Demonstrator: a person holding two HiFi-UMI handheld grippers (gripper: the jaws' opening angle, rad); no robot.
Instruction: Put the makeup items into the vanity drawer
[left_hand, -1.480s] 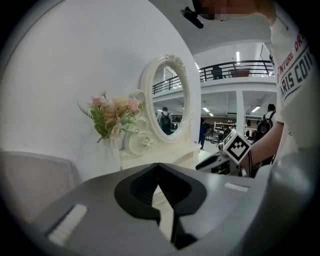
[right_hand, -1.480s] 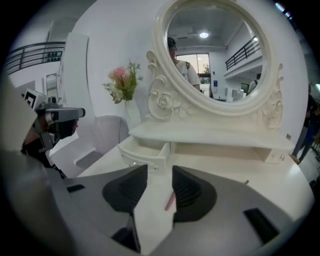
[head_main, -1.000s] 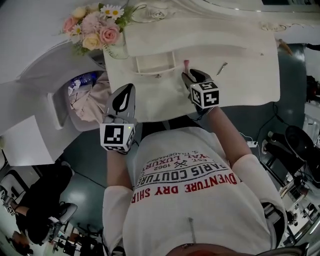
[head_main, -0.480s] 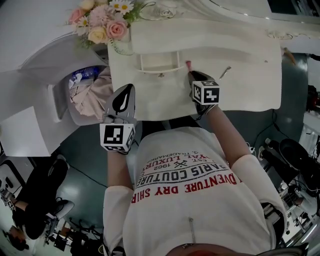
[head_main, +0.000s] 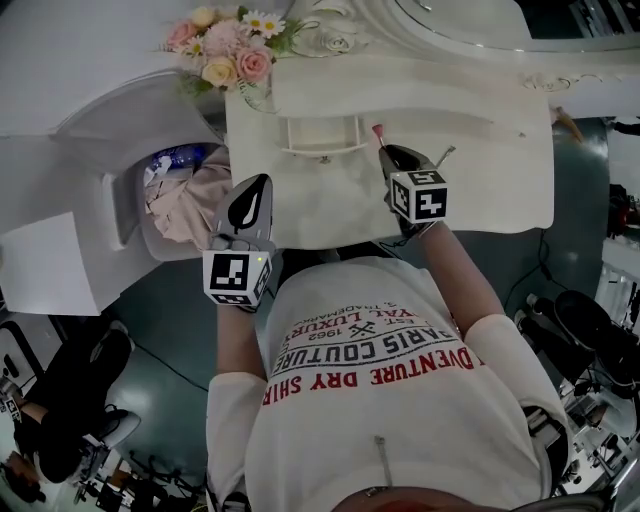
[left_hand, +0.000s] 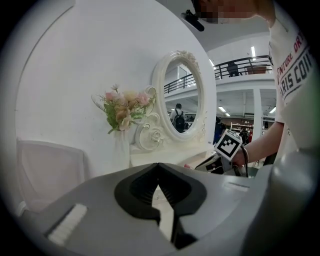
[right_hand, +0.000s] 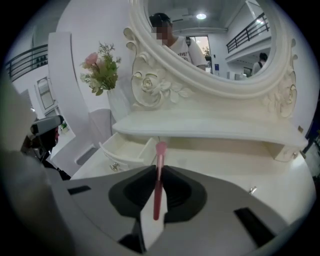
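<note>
A thin pink makeup stick (head_main: 378, 131) pokes out beyond my right gripper (head_main: 386, 152), just right of the open white drawer (head_main: 318, 135). In the right gripper view the stick (right_hand: 159, 175) stands between the jaws, which have just been closing and now pinch it; the right gripper (right_hand: 159, 167) is raised a little off the tabletop. The drawer (right_hand: 127, 147) lies ahead and to the left. My left gripper (head_main: 257, 183) hovers at the vanity's front edge. Its jaws (left_hand: 159, 165) meet with nothing between them.
A small silver item (head_main: 443, 156) lies on the vanity top (head_main: 490, 170), right of my right gripper. A flower bunch (head_main: 228, 50) stands at the back left by the oval mirror (right_hand: 210, 45). A round bin with cloth (head_main: 185, 195) sits left of the vanity.
The right gripper has closed on the pink stick and lifted it slightly off the tabletop. The left gripper has stayed in place.
</note>
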